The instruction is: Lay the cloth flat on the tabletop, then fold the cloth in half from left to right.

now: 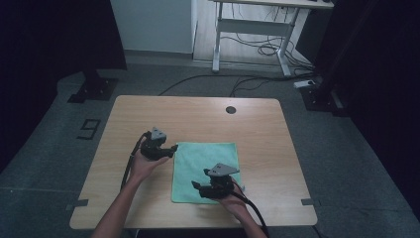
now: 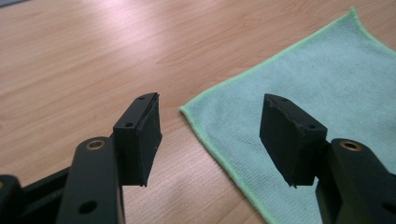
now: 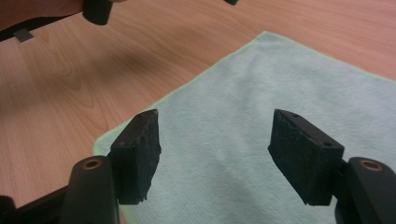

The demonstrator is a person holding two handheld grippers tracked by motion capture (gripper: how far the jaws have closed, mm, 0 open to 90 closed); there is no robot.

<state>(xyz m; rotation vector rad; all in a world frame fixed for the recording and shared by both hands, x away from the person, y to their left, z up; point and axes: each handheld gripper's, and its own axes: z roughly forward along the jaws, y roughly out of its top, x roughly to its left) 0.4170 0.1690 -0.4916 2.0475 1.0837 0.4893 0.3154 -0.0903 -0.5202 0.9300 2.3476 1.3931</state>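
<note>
A mint-green cloth (image 1: pixel 205 168) lies flat on the wooden table (image 1: pixel 198 116). My left gripper (image 1: pixel 173 149) hovers at the cloth's far left corner. In the left gripper view, the left gripper (image 2: pixel 210 123) stands open, that corner of the cloth (image 2: pixel 299 84) lies just beyond its jaws, and nothing is between the pads. My right gripper (image 1: pixel 196 186) sits over the cloth's near part and points left. In the right gripper view, the right gripper (image 3: pixel 215 140) stands open above the cloth (image 3: pixel 261 88), apart from it. The left gripper (image 3: pixel 95 9) shows at the top left.
A round black grommet (image 1: pixel 231 109) sits near the table's far edge. Grey tape marks (image 1: pixel 79 203) stick to the near corners. Beyond the table stand a white desk frame (image 1: pixel 252 29), floor cables (image 1: pixel 247 79) and black stand bases (image 1: pixel 94 89).
</note>
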